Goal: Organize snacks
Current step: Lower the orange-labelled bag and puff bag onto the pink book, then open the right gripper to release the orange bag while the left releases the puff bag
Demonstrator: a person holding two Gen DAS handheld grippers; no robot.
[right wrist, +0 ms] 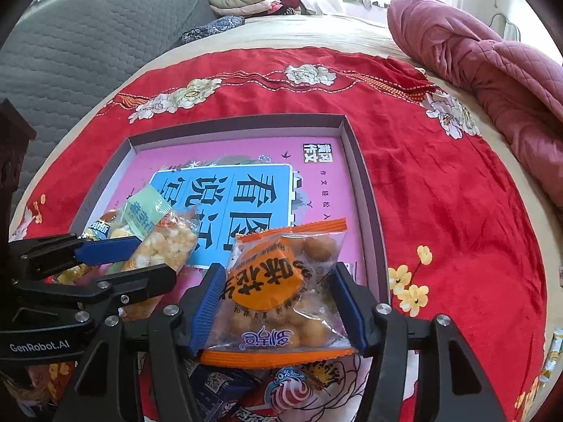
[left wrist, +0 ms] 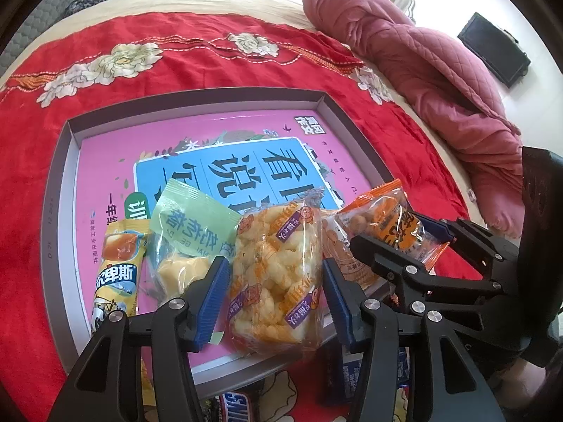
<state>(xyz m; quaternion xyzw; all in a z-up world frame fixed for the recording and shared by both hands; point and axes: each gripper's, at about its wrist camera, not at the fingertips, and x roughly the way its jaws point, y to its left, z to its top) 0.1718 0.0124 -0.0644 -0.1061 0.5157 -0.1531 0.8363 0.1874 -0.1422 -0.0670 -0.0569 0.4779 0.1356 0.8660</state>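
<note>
A clear pack of pale puffed snacks (left wrist: 278, 267) lies over the front rim of a shallow grey tray (left wrist: 197, 100) that has a pink book in its bottom. My left gripper (left wrist: 276, 292) is open, its blue pads close beside the pack's two sides. In the right wrist view my right gripper (right wrist: 281, 302) is shut on an orange pack of coated peanuts (right wrist: 278, 281), held just over the tray's (right wrist: 239, 123) near right corner. The left gripper (right wrist: 155, 260) shows there at the left, around the puffed pack (right wrist: 165, 246). The peanut pack (left wrist: 394, 218) also shows in the left wrist view.
In the tray lie a green pack (left wrist: 190, 218) and a yellow stick pack (left wrist: 118, 267). Loose snacks sit on the red bedspread in front: a Snickers bar (left wrist: 239, 404), a dark blue pack (right wrist: 218, 383), a lollipop (right wrist: 292, 390). A pink quilt (left wrist: 422, 63) is heaped at the right.
</note>
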